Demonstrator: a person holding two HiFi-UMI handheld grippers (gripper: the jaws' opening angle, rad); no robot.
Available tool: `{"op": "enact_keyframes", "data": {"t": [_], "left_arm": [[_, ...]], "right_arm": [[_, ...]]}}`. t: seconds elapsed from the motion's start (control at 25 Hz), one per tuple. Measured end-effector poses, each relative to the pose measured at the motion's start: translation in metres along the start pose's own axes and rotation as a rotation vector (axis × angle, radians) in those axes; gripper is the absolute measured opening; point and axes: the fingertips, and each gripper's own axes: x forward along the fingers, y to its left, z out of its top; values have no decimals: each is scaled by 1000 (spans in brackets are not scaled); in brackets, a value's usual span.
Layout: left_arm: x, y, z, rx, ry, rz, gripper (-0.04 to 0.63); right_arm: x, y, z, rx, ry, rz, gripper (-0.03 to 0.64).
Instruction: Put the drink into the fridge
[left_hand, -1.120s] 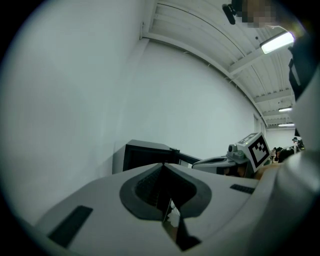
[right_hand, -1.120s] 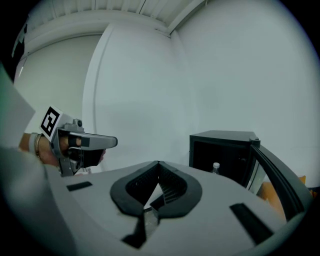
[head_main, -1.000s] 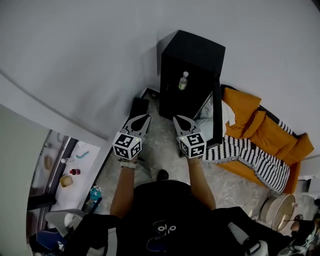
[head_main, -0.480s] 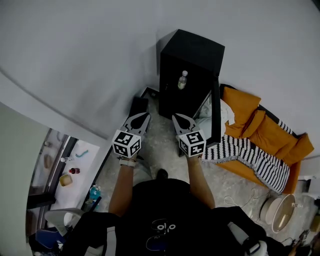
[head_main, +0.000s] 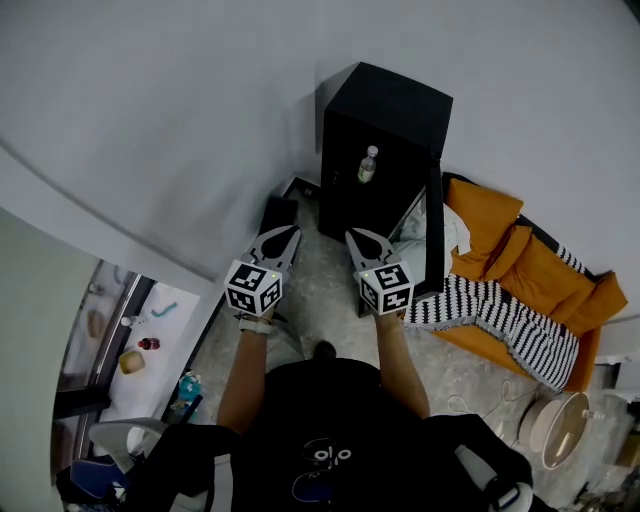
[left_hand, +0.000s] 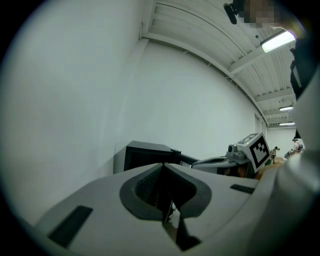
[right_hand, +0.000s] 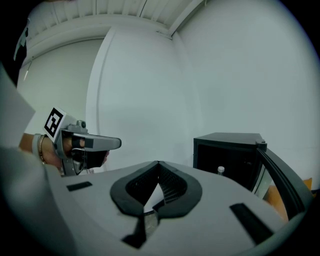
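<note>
A small black fridge (head_main: 385, 110) stands against the white wall with its door (head_main: 434, 225) swung open to the right. A clear drink bottle (head_main: 368, 164) with a white cap stands upright inside it, also seen in the right gripper view as bottle (right_hand: 220, 171) inside the fridge (right_hand: 230, 150). My left gripper (head_main: 291, 232) and right gripper (head_main: 354, 236) hang side by side, short of the fridge and pointing toward it. Both are shut with nothing between the jaws. The left gripper (left_hand: 162, 165) shows its jaws meeting at the tip, as does the right gripper (right_hand: 158, 163).
An orange sofa (head_main: 540, 270) with a black-and-white striped blanket (head_main: 500, 310) lies right of the fridge door. A low black box (head_main: 278, 215) sits on the floor by the wall, left of the fridge. A shelf with small items (head_main: 150, 340) is at lower left.
</note>
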Motion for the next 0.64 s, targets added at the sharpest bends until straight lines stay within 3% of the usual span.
{"op": "enact_keyframes", "data": {"t": [0.64], "left_arm": [[-3, 16, -6, -26, 7, 12, 8]], "right_arm": [[13, -1, -1, 5, 1, 1, 8]]}}
